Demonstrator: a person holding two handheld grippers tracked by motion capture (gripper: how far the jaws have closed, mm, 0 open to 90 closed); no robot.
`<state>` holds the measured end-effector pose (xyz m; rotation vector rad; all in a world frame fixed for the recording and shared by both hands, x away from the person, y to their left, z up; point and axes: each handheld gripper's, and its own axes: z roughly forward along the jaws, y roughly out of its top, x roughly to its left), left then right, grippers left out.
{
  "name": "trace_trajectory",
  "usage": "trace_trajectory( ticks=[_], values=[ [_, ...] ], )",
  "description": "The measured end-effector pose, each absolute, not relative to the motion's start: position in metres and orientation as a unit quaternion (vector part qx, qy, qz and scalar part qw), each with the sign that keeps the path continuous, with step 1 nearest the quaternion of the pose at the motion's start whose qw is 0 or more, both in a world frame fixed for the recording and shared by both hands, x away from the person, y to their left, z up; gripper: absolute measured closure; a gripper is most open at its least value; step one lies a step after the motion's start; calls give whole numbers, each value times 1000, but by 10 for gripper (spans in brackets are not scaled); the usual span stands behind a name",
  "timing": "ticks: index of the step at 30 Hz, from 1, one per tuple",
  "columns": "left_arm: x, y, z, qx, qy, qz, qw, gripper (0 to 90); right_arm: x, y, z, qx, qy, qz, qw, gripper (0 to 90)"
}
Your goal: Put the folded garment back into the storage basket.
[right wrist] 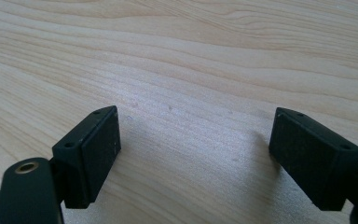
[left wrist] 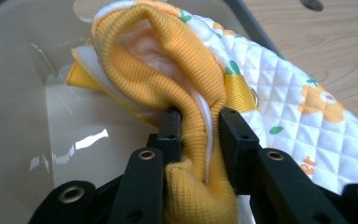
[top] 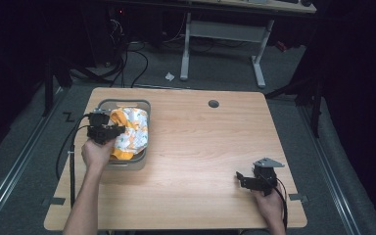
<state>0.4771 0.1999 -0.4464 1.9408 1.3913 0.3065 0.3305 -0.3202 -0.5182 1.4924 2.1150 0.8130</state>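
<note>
High view: a grey bin (top: 144, 105) sits at about ten o'clock on the wooden table (top: 200, 142), close to the far left corner, and a quilted white garment (top: 129, 129) with orange trim and small orange and green prints fills most of it, spilling over the near rim. The left gripper (top: 112, 129), held by the left hand (top: 97, 152), reaches into the bin from its seven o'clock side. In the left gripper view the two black jaws are clenched on a ribbed orange band (left wrist: 186, 121) of the garment, which bunches up between them and rises in a fold above; the white quilted part lies to the two o'clock side, and the pale glossy inner wall of the bin (left wrist: 37, 93) shows at nine o'clock. The right gripper (top: 241, 177), held by the right hand (top: 269, 203), is at about five o'clock on the table, well apart from the bin, its jaws pointing toward nine o'clock. In the right gripper view its jaws stand wide apart, released, with bare wood grain between them.
</note>
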Motion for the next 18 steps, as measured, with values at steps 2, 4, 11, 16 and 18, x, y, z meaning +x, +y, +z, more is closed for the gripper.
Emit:
trace_trajectory(
  ticks=[2, 4, 11, 16, 18],
  values=[
    [479, 199, -450, 756, 544, 116, 346, 716, 331, -320, -518, 537, 762, 293, 213, 165],
    [480, 198, -450, 756, 544, 119, 342, 714, 331, -320, -518, 538, 762, 293, 213, 165],
    [482, 197, -453, 754, 565, 127, 310, 653, 331, -320, -518, 537, 762, 293, 213, 165],
    [482, 196, -451, 748, 575, 150, 295, 492, 331, -320, -518, 538, 762, 293, 213, 165],
    [480, 196, -447, 743, 577, 168, 296, 418, 331, -320, -518, 537, 762, 293, 213, 165]
  ],
)
